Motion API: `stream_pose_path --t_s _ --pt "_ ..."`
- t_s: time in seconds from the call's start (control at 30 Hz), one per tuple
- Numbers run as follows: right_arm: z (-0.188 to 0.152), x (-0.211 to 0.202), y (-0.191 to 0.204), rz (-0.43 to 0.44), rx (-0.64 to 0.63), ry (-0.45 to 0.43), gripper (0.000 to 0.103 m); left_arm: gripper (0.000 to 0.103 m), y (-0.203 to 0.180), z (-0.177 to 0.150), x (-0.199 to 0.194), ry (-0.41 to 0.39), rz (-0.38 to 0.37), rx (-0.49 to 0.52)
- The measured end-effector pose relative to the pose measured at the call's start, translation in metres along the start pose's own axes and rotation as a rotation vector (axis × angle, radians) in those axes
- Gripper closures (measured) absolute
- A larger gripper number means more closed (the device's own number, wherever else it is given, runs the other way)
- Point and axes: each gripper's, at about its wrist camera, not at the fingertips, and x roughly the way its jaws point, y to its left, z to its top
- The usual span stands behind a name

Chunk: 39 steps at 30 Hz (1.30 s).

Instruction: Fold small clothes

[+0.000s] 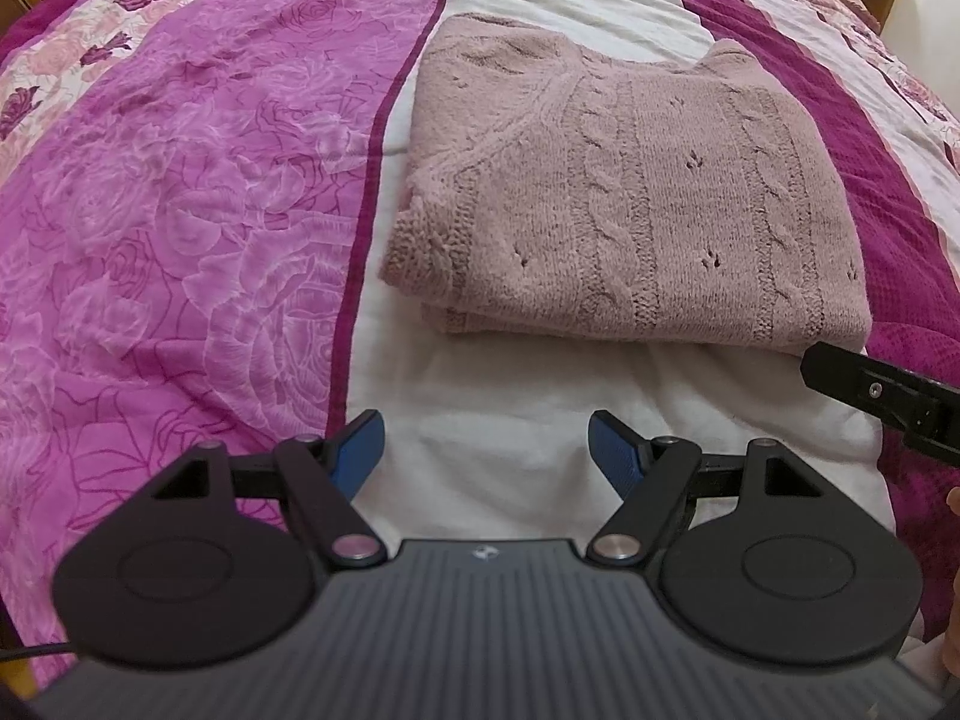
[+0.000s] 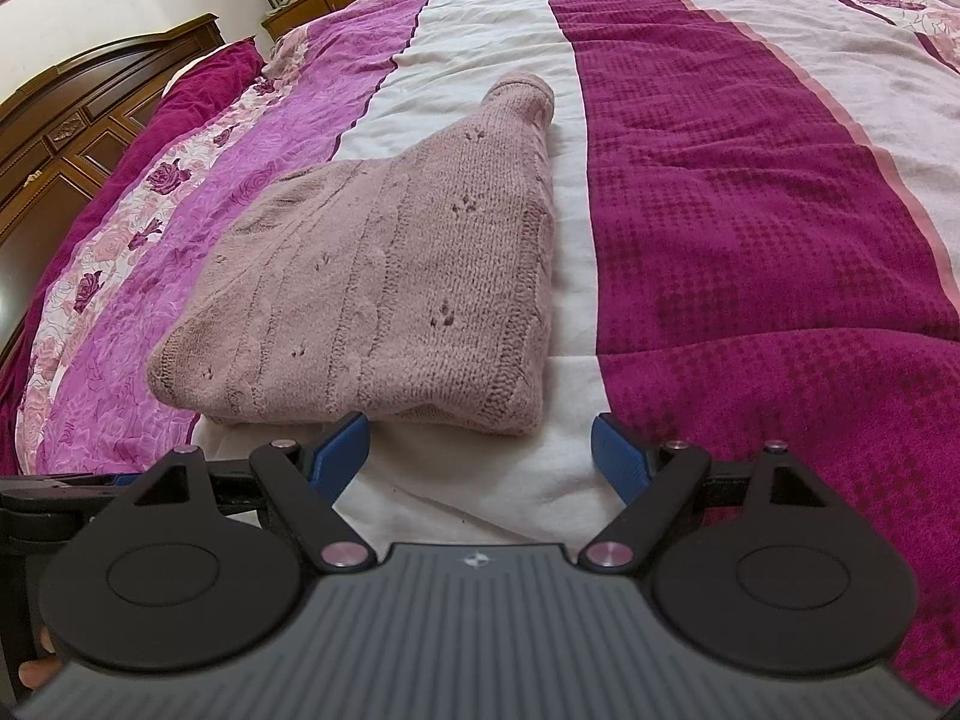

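the pink knitted sweater (image 1: 630, 192) lies as a flat folded bundle on the white stripe of the bedspread (image 1: 180, 210), just ahead of the left gripper (image 1: 486, 450) and a little to its right, and just ahead and left of the right gripper (image 2: 480, 456), which suggests the folding is largely done. both grippers hover over bare cloth with their jaws apart and nothing between the blue pads, probably held clear of the bundle. how many layers lie underneath is hidden, the sleeves are tucked out of view, and the other gripper shows only as a black piece at each frame's edge.
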Motion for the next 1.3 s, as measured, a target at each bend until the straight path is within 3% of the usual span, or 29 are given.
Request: stream_pose_path --t_s 1.3 --pt "0.0004 0.0005 -0.0001 0.0 0.001 0.001 0.017 0.027 -0.0032 -0.0005 0.0029 0.013 0.0 0.006"
